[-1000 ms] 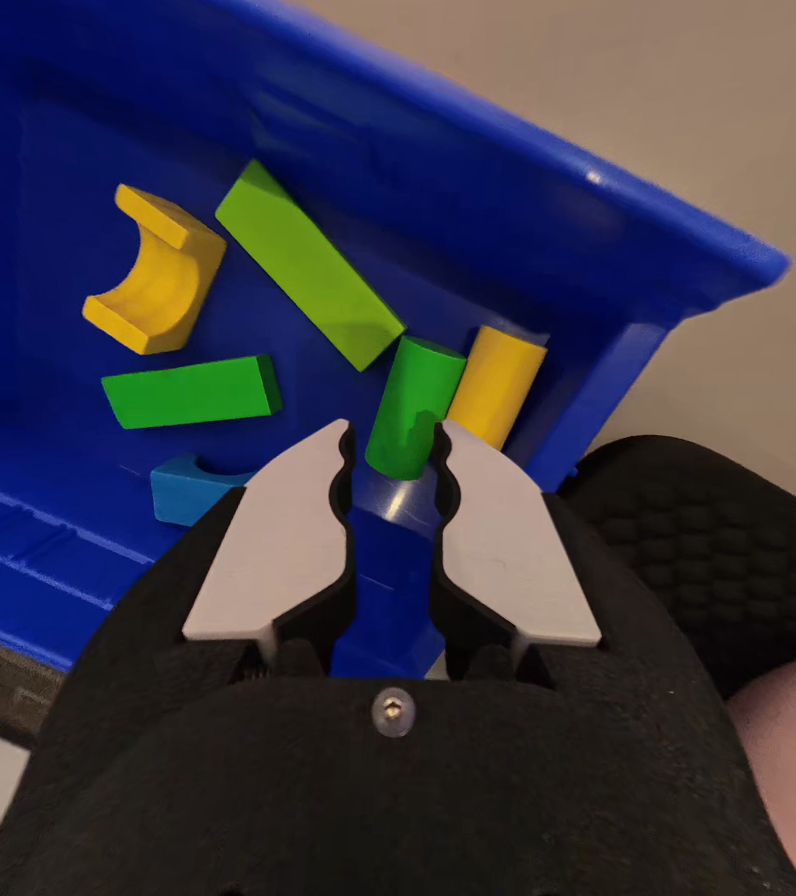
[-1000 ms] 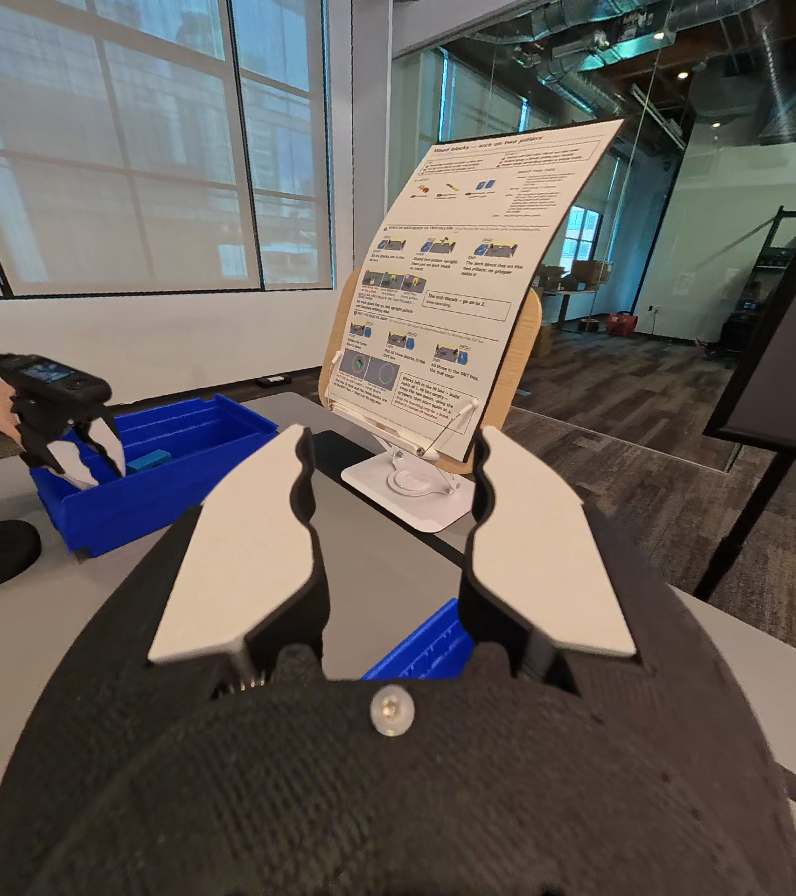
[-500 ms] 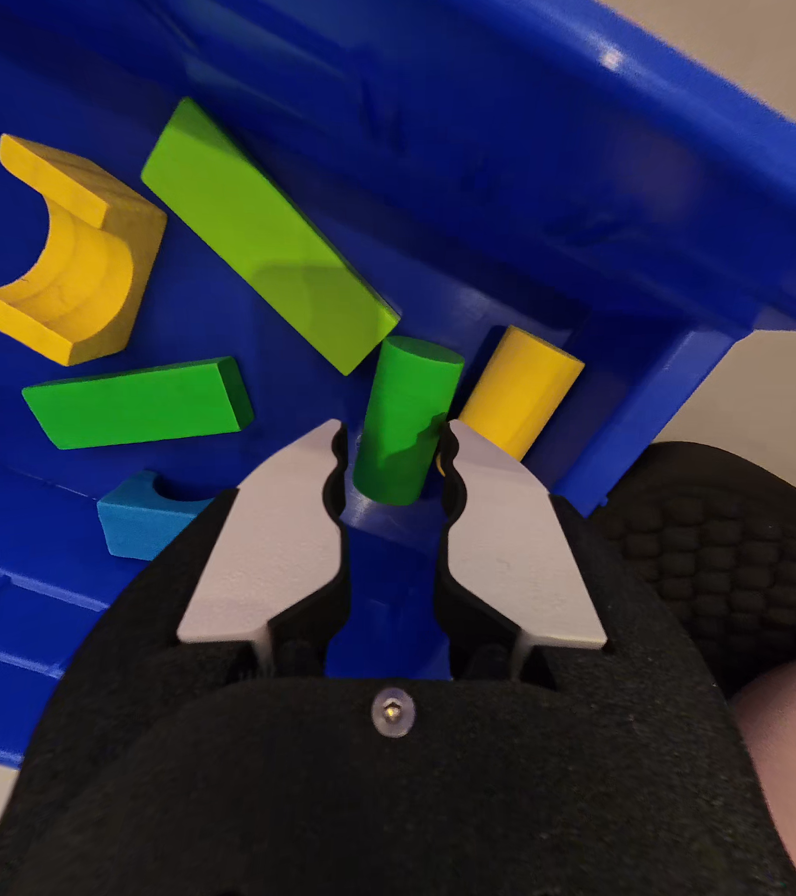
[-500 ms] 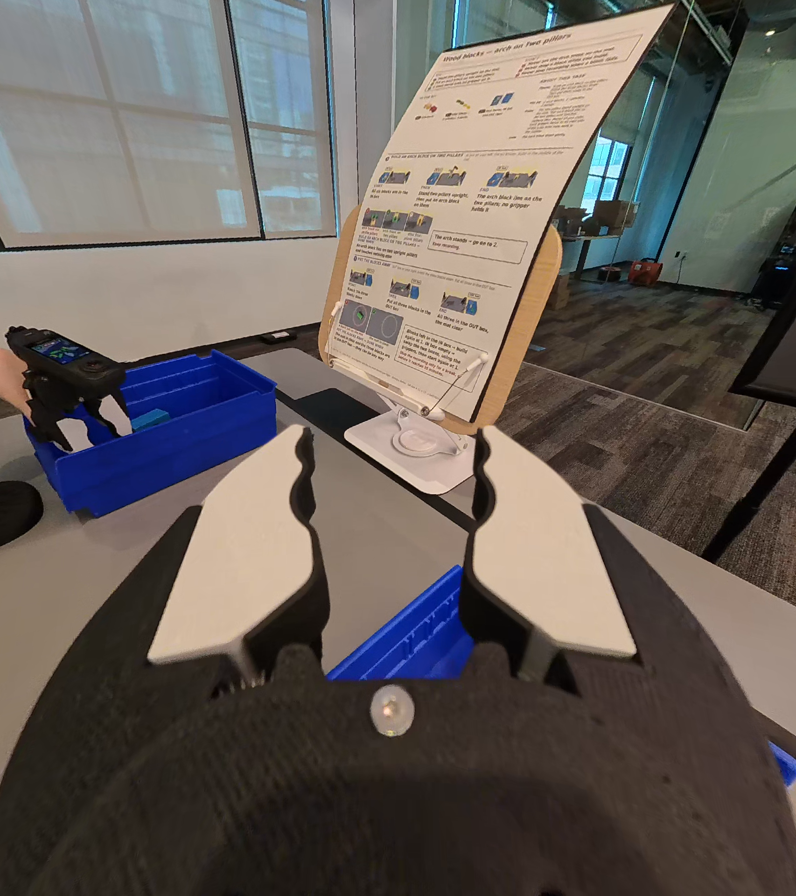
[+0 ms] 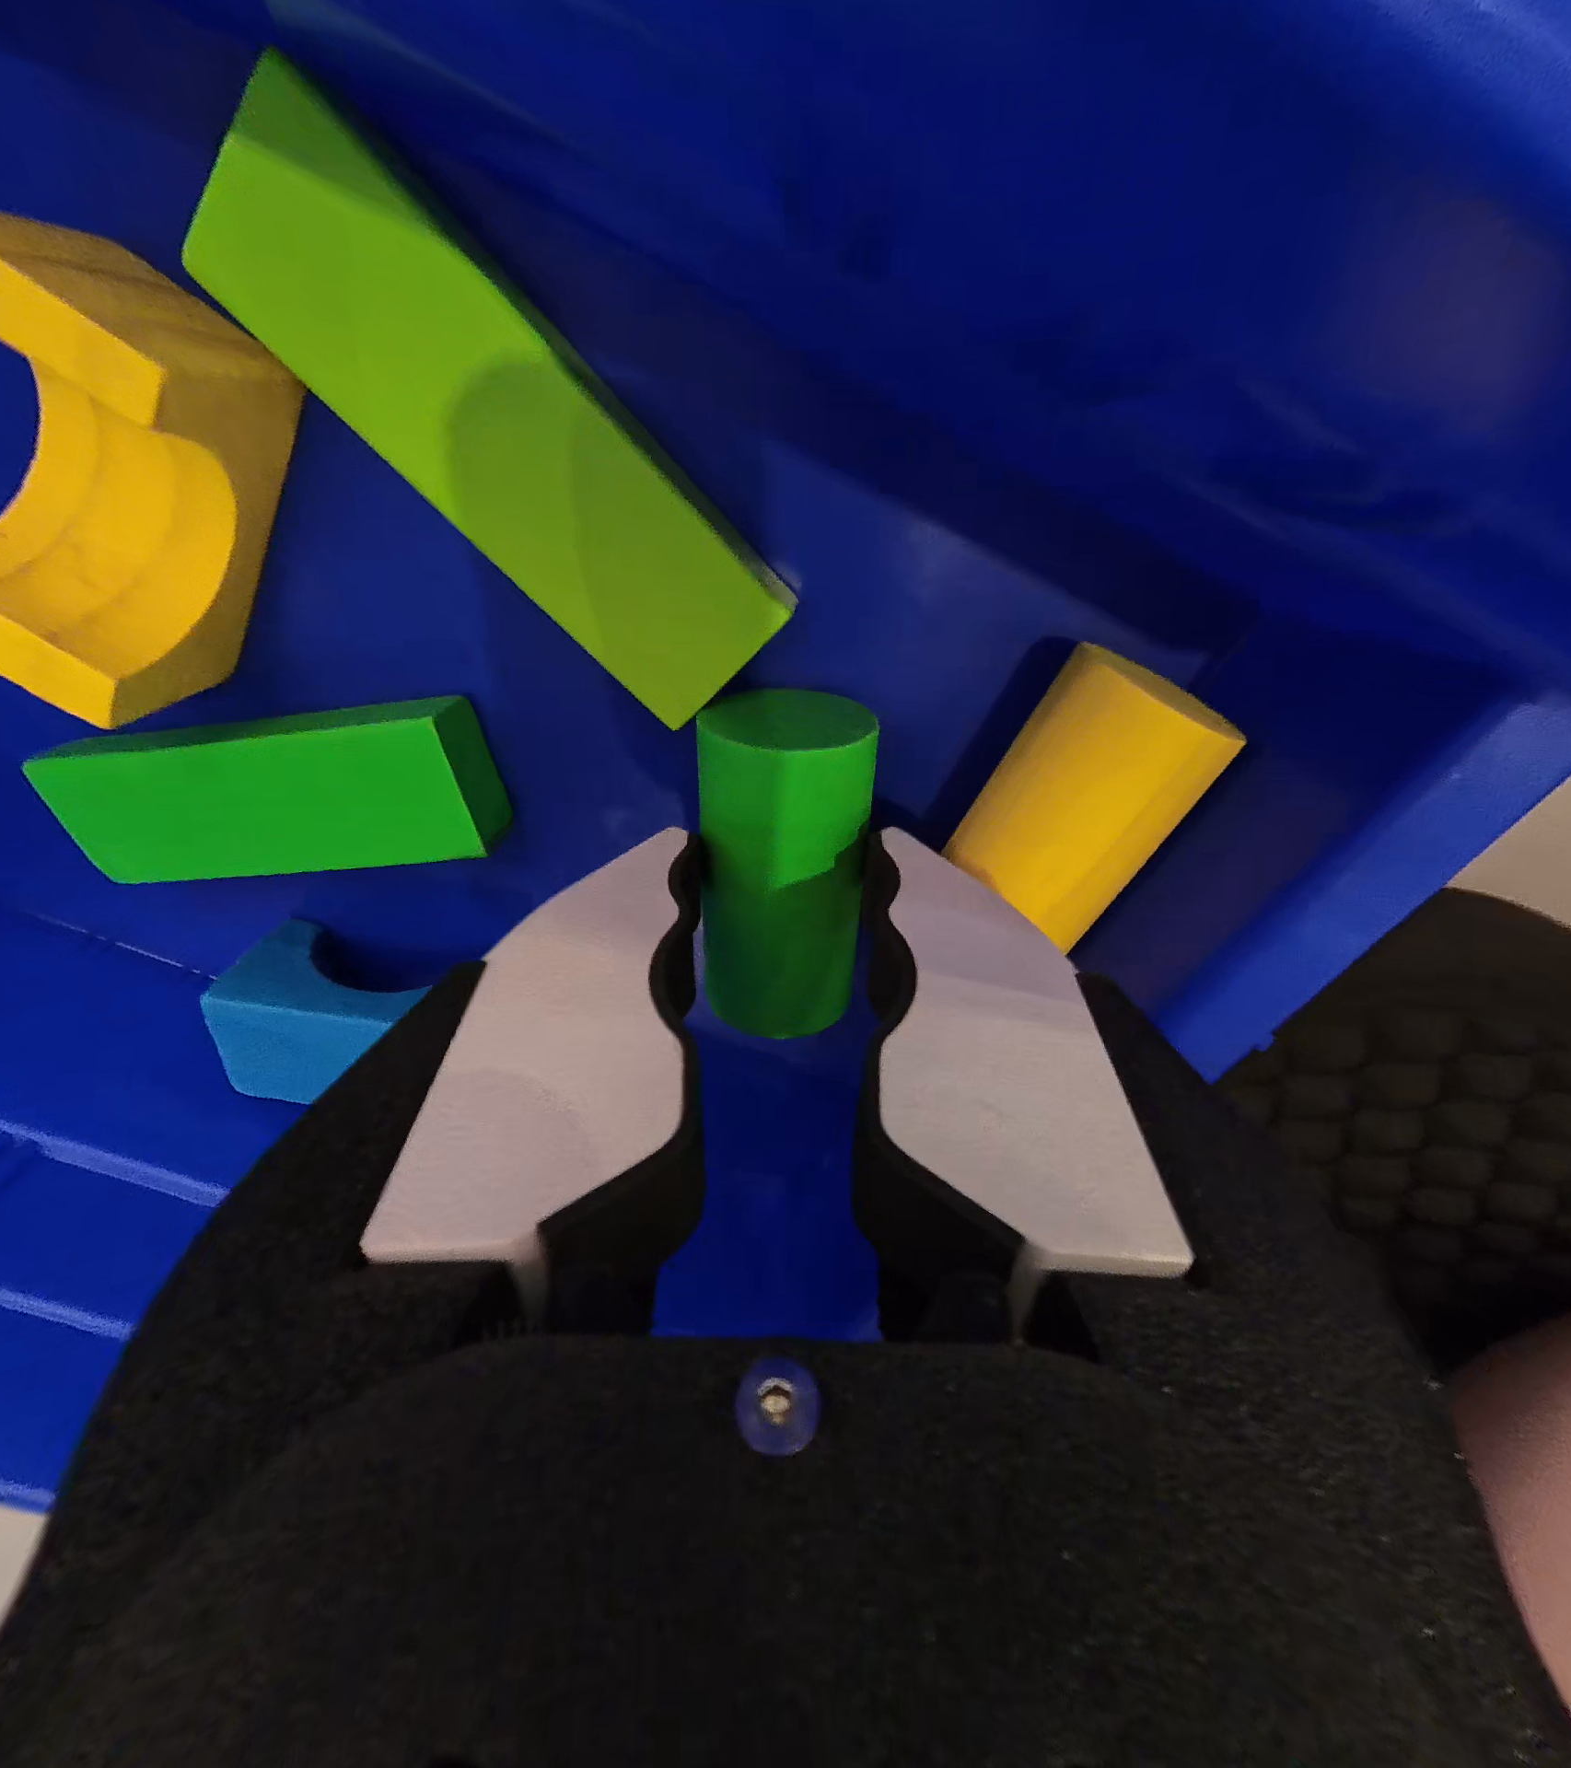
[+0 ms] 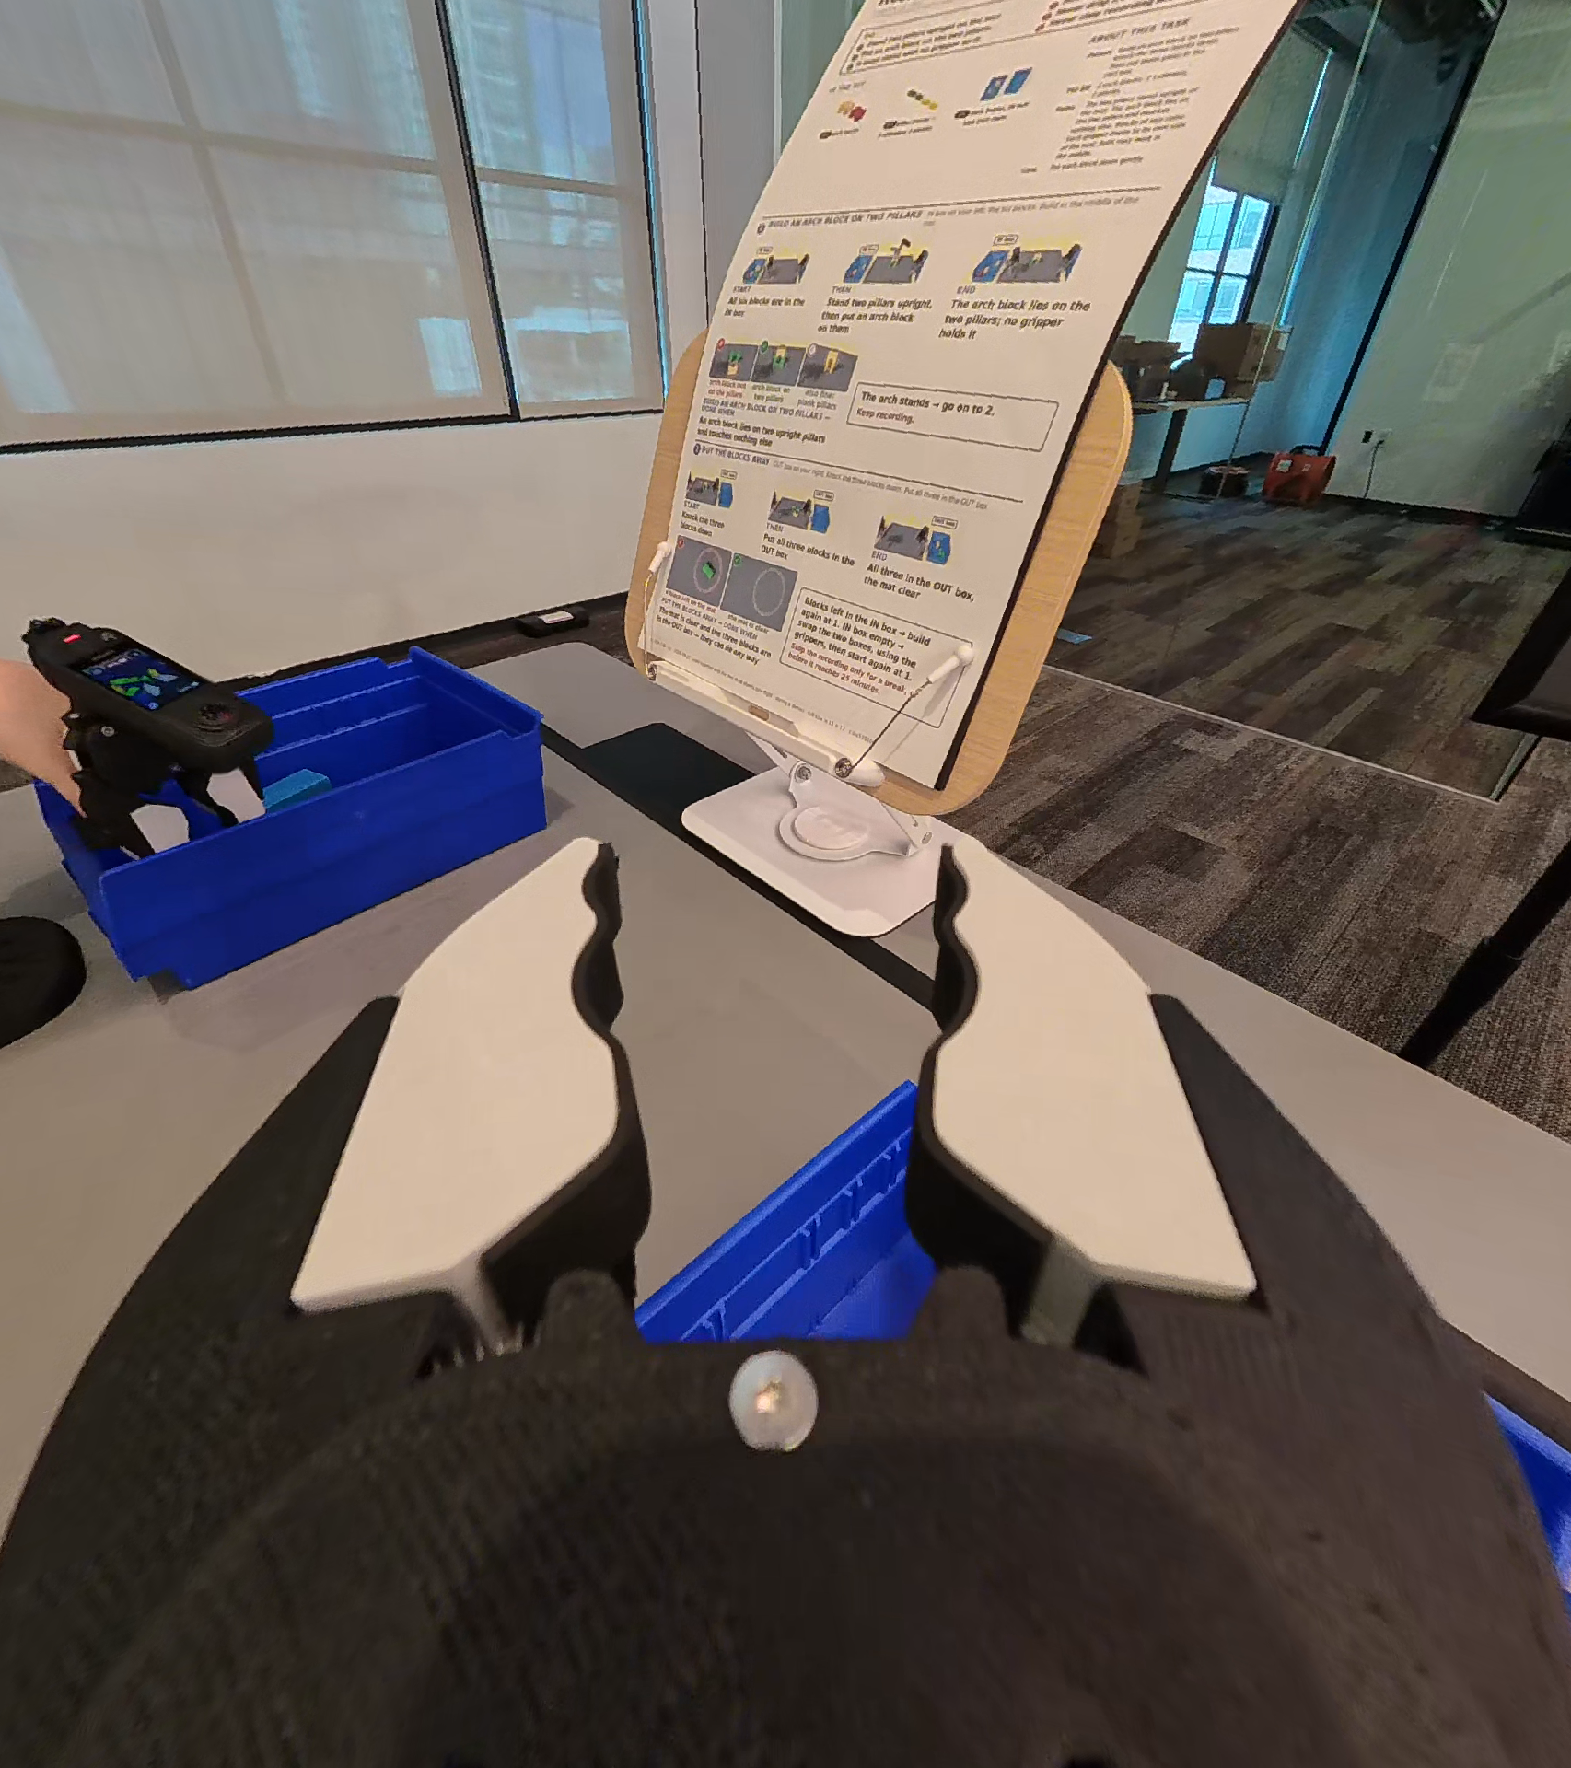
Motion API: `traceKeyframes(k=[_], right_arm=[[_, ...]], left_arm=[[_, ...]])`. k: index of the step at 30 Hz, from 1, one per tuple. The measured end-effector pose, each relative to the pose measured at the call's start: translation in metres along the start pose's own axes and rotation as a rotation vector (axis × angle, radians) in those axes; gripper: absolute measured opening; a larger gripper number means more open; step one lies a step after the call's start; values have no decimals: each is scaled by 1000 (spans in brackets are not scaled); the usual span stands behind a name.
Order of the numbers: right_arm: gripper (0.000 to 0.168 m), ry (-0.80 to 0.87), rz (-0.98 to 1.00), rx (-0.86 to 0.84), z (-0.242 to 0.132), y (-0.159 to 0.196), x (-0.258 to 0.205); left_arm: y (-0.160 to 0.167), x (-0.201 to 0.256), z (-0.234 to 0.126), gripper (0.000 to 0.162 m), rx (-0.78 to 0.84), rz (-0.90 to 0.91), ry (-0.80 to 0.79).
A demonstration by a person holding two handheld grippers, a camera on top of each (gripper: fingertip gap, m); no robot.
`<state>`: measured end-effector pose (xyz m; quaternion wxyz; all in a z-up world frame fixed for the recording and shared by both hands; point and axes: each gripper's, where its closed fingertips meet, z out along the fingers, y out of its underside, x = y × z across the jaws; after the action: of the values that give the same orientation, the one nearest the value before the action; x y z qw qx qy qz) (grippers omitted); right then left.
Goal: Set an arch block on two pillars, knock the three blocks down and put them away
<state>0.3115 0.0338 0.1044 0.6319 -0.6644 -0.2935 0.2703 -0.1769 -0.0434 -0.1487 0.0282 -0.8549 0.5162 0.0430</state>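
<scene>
1. My left gripper (image 5: 777,851) is down inside the blue plastic bin (image 5: 1145,287) on the left side of the grey table (image 6: 141,1148). Its two fingers are close together, with the green wooden cylinder (image 5: 782,861) between them.
2. The fingertips (image 5: 638,890) sit right against both round sides of the cylinder. It looks like I am holding it, but I cannot tell how hard the squeeze is.
3. The cylinder's long side points straight away from me, in line with my fingers. The far flat end pokes out past the tips. The near end sits in the gap between the fingers.
4. So the next move, I think, is to lift it up and out. The fingers hold only the near half, so it could tip or slip.
5. The far end nearly touches the corner of the long light green wooden block (image 5: 475,411). The yellow wooden cylinder (image 5: 1088,794) lies just beside my right finger. I should go up slowly so I do not bump them.
6. Also in the bin are a yellow wooden arch block (image 5: 93,497), a dark green wooden block (image 5: 275,794) and a light blue wooden arch block (image 5: 294,1024).
7. My right gripper (image 6: 774,942) is far from that bin. It is wide open and holds nothing. It hangs over the table above a second blue plastic bin (image 6: 810,1234), so my left gripper is the near one for this job.
8. No pillar is standing on the table yet, so the task looks like it is just starting.
</scene>
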Motion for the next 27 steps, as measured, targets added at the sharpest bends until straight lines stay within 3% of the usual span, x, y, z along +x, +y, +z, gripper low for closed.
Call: traceKeyframes(k=[5,7,12,15,18,20,21,25,27], right_arm=[[64,-3,-1,-30,2,5,0],[64,-6,-4,-29,2,5,-1],[64,-25,-18,1,10,-2,-12],[64,-79,-112,69,26,-17,-45],[65,-217,-311,134,48,-23,-114],[64,-369,-393,131,61,-15,-169],[64,-422,-376,111,67,-11,-190],[63,-592,-135,10,84,3,-238],[61,-555,-115,-67,95,18,-238]], left_arm=[[6,-2,-10,33,-1,-32,20],[4,-7,-28,33,93,-89,15],[-34,-34,-117,32,644,-94,-180],[-72,-9,-184,32,1030,-50,-91],[-114,30,-234,32,1297,-47,178],[-141,59,-245,32,1350,-27,369],[-153,73,-243,32,1347,28,389],[-191,109,-217,32,1267,178,321],[-199,124,-210,32,1242,220,348]])
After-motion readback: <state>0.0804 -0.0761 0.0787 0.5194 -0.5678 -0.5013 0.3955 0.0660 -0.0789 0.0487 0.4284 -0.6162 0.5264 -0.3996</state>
